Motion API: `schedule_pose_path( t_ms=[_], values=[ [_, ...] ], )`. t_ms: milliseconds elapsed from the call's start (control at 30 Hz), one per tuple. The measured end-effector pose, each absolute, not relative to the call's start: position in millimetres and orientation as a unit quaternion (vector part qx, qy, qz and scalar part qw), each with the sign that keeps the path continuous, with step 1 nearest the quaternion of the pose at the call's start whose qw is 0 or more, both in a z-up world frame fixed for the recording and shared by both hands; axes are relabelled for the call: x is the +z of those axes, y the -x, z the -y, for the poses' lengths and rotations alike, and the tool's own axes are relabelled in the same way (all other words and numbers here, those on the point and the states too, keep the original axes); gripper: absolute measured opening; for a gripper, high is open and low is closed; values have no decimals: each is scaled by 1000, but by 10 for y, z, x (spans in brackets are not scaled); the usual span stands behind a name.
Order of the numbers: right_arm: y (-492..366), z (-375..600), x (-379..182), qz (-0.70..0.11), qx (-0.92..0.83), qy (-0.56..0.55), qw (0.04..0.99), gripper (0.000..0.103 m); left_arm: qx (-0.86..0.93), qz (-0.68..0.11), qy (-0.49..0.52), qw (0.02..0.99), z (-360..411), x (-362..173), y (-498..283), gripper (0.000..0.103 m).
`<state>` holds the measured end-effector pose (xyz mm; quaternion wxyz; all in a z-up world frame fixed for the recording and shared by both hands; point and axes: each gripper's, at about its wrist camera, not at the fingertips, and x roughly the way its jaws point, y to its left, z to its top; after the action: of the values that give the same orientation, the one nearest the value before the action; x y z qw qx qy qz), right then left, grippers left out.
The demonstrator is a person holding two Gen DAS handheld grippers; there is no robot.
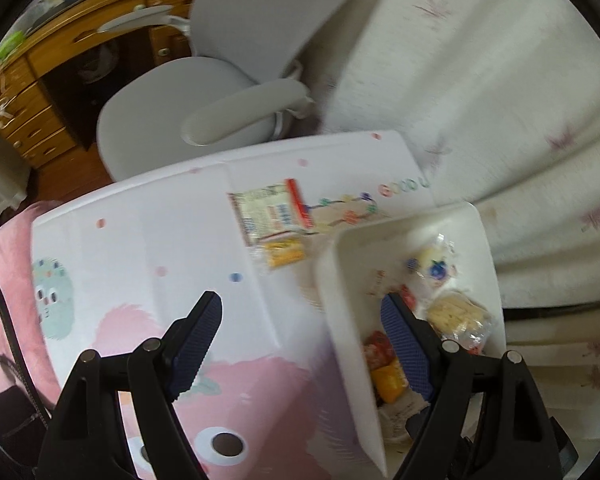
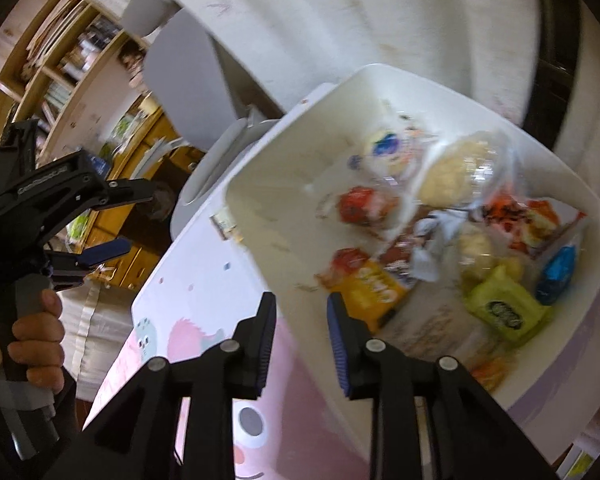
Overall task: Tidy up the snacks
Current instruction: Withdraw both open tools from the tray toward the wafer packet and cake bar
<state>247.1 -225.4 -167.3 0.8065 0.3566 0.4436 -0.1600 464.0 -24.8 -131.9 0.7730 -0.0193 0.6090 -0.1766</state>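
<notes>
White bin (image 2: pixel 260 184) on my cartoon-printed surface (image 1: pixel 140 248), holding mixed wrapped snacks: yellow packet (image 2: pixel 370 292), green packet (image 2: pixel 504 310), blue packet (image 2: pixel 558 270). Beside the bin on the surface lie a red-edged packet (image 1: pixel 272 210) and a small yellow one (image 1: pixel 285 253). My left tool (image 1: pixel 300 344) stands wide open, empty, straddling the bin wall. My right tool (image 2: pixel 300 340) is partly open, gripping nothing. Grey chair (image 1: pixel 204 92) beyond.

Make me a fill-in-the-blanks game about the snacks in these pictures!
1. Most snacks lie inside the white ____.
2. The left hand-held gripper has its jaws wide ____.
3. Two snack packets lie outside, on the ____.
4. The chair behind the table is ____.

Missing words: bin; open; table; grey
</notes>
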Motion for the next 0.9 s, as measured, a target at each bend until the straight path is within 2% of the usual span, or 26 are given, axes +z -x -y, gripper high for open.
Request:
schedule_pose_path(
  t_ms=[233, 500, 567, 900],
  values=[
    [-2747, 1946, -1659, -441, -134, -358, 812, 33, -147, -601, 24, 785, -252, -1279, -4742, 81],
    [-3096, 1672, -1748, -427, -157, -389, 801, 44, -134, -605, 18, 784, -588, -1261, -4809, 81],
    [-3181, 1628, -1813, -418, -169, -408, 794, 50, -130, -604, 12, 786, -631, -1268, -4880, 81],
    [-3620, 1562, -2300, -368, -262, -423, 786, 58, -134, -618, -7, 774, -548, -1724, -5423, 81]
  ],
)
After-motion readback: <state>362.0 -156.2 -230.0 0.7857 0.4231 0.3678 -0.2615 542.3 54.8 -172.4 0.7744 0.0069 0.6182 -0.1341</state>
